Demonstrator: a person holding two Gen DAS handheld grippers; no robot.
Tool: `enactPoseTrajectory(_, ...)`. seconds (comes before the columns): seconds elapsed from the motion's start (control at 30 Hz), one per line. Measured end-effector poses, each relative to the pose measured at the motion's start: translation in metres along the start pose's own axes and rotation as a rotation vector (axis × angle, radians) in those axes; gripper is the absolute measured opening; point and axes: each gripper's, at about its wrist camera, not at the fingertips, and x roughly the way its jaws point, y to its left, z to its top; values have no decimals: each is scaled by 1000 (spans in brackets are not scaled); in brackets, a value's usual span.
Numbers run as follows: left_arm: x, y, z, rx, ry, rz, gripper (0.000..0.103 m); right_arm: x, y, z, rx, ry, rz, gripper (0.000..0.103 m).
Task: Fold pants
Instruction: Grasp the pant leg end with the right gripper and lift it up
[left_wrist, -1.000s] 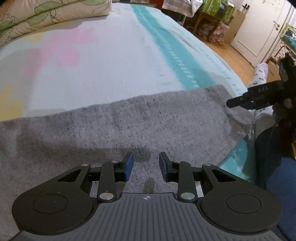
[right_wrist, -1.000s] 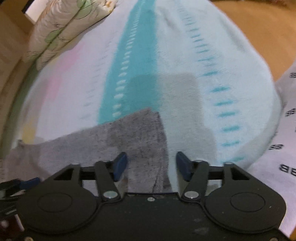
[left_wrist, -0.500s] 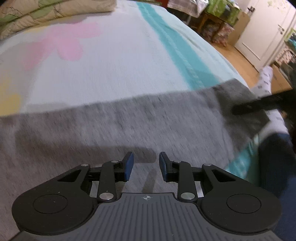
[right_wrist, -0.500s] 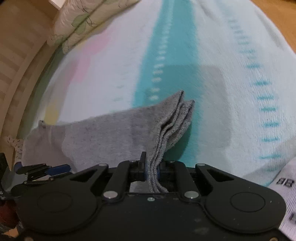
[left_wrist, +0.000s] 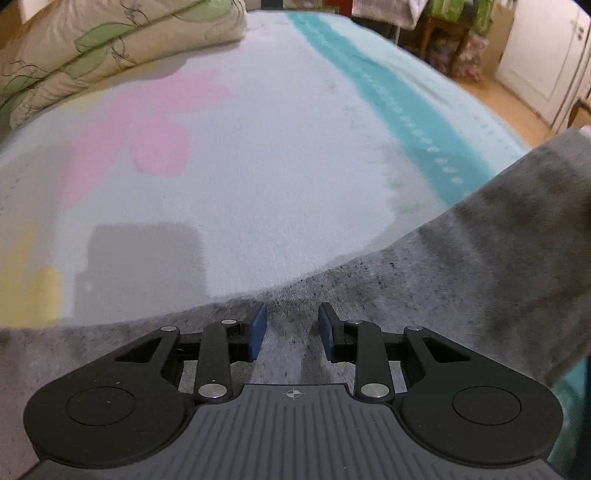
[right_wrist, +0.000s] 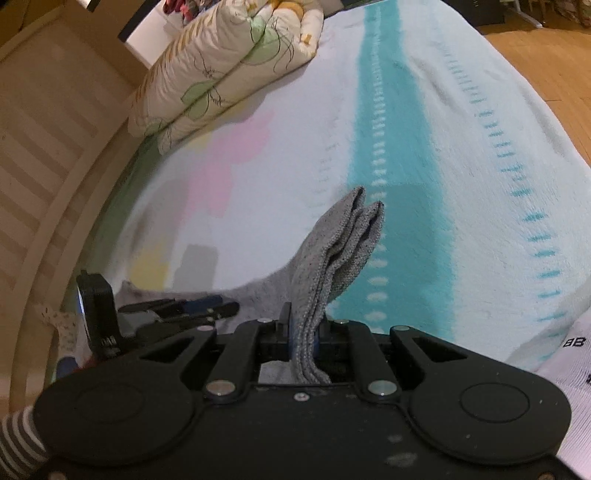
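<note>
Held the grey pants (right_wrist: 332, 251) tight in the right gripper (right_wrist: 303, 332), with the jaws just pulled in and squeezed on a thick bunch of cloth layers. Held that end up off the bed cover (right_wrist: 461, 166), with the folded edge poking up past the jaws, in front of the teal stripe (right_wrist: 395, 147). Left the rest of the pants lying flat on the cover, stretched away to the left side and in under the left gripper (left_wrist: 291, 328). Pointed the left gripper down at the flat grey cloth, jaws only a little way apart, one blue pad (left_wrist: 256, 328) on each side of a strip of cloth, nothing pinched between them. Could not tell whether touching the cloth or just above it. From the left wrist, saw the pants spread across the bottom and climbing up at the right side. Farther up the bed, saw a pink patch (left_wrist: 159, 147) and a yellow patch (left_wrist: 40, 295) on the cover, and a folded quilt (left_wrist: 92, 55) with green leaves at the far end. Off to the side, saw a wooden floor (right_wrist: 535, 55) and a white door (left_wrist: 535, 55). Down in the corner of the right wrist view, saw a bit of striped sleeve (right_wrist: 18, 432).
</note>
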Motion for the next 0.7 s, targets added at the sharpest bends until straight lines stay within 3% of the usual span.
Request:
enactPoseTrajectory(0.17,-30,6,-41,-6,-7,-73,30,-10,14,3,13,-15,-7,11)
enactPoseTrajectory(0.3,-22,-3,-69,5,37,-98,30,-14,29,6,7,-22,-22,11)
enactPoseTrajectory(0.4,-24,-6,-77,46,12,-101,31,-17,45,8,1,-19,-25,11)
enactPoseTrajectory(0.5,-35,17,-74,-57,1,-157,31,-18,74,7,-31,-9,-21,11)
enactPoseTrajectory(0.7,-65,89,-83,-175,-63,-100,31,2,155,-1,-76,35,71,11)
